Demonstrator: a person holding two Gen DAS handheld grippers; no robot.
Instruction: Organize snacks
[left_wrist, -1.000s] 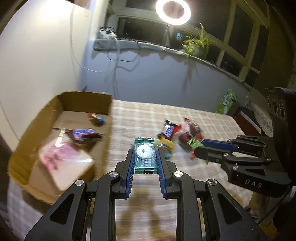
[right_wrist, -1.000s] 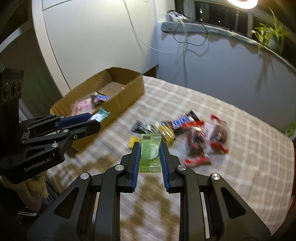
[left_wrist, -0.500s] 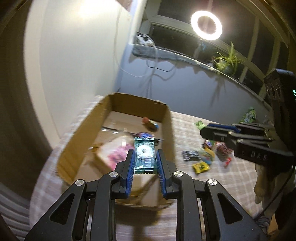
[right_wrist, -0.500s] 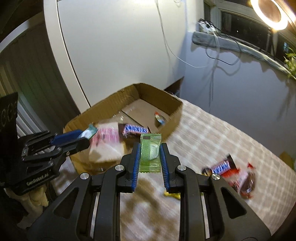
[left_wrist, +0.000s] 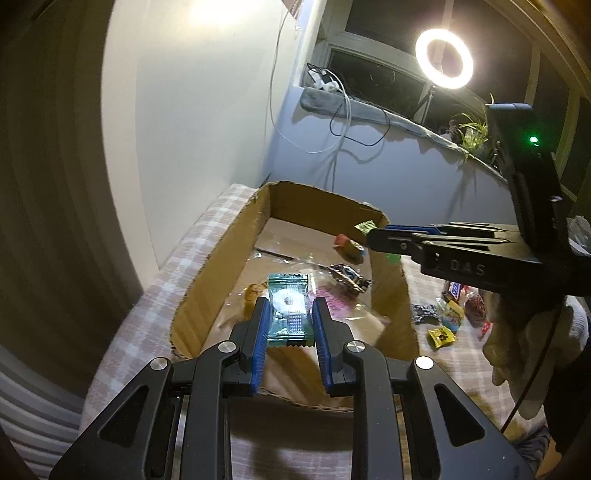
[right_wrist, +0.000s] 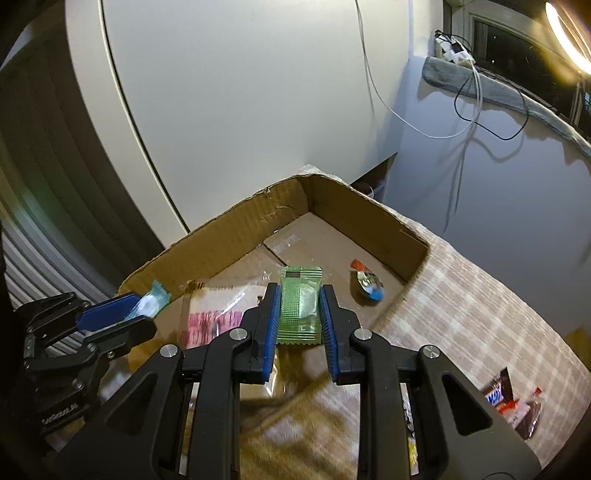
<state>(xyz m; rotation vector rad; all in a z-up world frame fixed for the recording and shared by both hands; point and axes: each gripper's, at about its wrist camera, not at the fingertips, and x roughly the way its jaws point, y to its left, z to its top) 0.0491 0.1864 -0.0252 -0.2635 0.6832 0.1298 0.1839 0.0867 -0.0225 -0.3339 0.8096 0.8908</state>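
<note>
Dim room, lit by ring light (left_wrist: 444, 59) far right, glare on wall (left_wrist: 207, 14). Fisheye bends edges; near cloth (right_wrist: 295, 435) blurred, hard shadows under box (left_wrist: 221, 258).

— Left wrist view: mounted behind the left tool (left_wrist: 289, 318), looking forward and down along its fingers, close over the near end of the cardboard box (left_wrist: 218, 266); beyond, the wall and the ring light (left_wrist: 444, 58) up right.

— Right wrist view: same mounting behind the right tool (right_wrist: 300, 309); facing forward and down from the box's (right_wrist: 229, 229) long side, close above it; wall ahead, windowsill (right_wrist: 491, 88) far right.

— Shared ground?

— The box interior with the pink packet (left_wrist: 338, 301) (right_wrist: 212, 319), the checked desk (left_wrist: 436, 363) (right_wrist: 480, 314), the dangling cables (left_wrist: 347, 118) (right_wrist: 465, 110); also each other, right tool (left_wrist: 373, 236) entering from the right, left tool (right_wrist: 142, 308) from the left.
</note>
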